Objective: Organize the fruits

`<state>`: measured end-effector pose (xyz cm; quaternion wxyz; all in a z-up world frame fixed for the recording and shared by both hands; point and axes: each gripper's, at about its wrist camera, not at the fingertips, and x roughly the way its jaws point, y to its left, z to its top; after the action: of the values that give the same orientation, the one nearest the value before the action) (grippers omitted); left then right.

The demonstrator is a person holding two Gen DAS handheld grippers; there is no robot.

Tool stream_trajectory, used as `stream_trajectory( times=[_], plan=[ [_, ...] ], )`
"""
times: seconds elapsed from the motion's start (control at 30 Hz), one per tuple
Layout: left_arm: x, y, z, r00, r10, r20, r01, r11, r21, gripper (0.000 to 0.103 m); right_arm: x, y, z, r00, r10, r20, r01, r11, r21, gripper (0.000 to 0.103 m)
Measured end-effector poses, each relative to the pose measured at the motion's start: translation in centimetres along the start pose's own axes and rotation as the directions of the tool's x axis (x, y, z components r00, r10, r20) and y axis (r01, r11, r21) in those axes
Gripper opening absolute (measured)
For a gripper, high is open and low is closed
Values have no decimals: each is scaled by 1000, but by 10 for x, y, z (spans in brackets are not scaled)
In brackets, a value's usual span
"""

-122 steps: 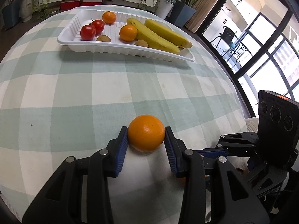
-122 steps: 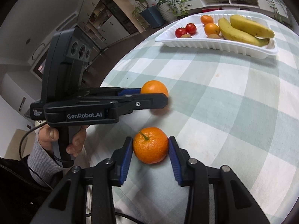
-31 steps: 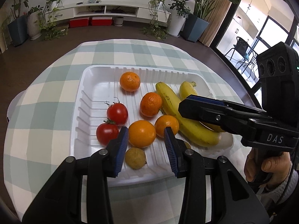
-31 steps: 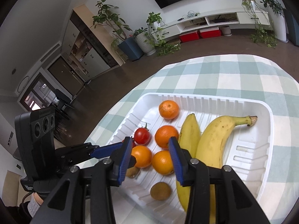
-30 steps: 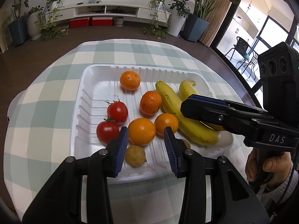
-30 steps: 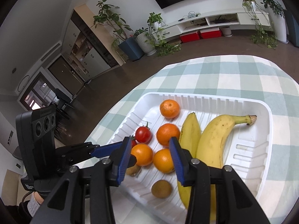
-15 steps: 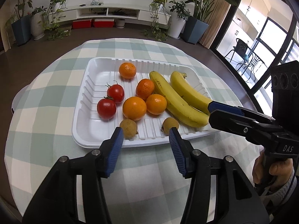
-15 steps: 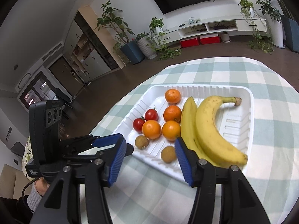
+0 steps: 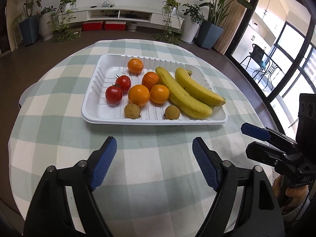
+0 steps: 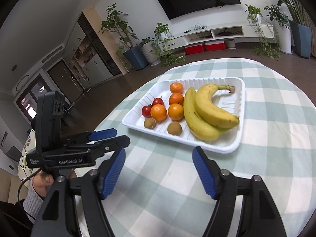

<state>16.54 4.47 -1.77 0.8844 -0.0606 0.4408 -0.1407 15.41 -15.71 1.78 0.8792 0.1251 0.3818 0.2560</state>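
Note:
A white tray on the checked tablecloth holds several oranges, two tomatoes, two small brown fruits and two bananas. The largest orange lies mid-tray beside another orange. My left gripper hangs over bare cloth in front of the tray, its jaws opening with nothing between them. In the right wrist view, the same tray sits ahead; my right gripper is short of its near rim, jaws also opening and empty. The left gripper shows at that view's left.
The round table's checked cloth lies bare around the tray. A hand in a grey sleeve holds the left tool. Potted plants, a low TV shelf and windows stand beyond the table.
Both grippers let go of their oranges inside the tray, pulled back toward me over the cloth and spread their jaws wide. The two oranges stay in the tray.

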Motion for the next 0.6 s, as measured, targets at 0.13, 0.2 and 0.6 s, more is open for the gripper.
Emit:
stream_trajectory(
  times=[0.13,0.2,0.6],
  plan=[
    [-7,-10,-11,1000,13,-3,-13,1000,14,97,-14,0,-14,999,-39,23,39,999,-6,91],
    [-11,-16,-17,1000,29,-1,-29,999,31,97,-20,-1,-20,998,-60,36,61,998,-7,99],
    [-34,-43,-40,997,66,33,-68,995,72,97,-32,-3,-48,992,-112,56,113,994,-10,103]
  ],
)
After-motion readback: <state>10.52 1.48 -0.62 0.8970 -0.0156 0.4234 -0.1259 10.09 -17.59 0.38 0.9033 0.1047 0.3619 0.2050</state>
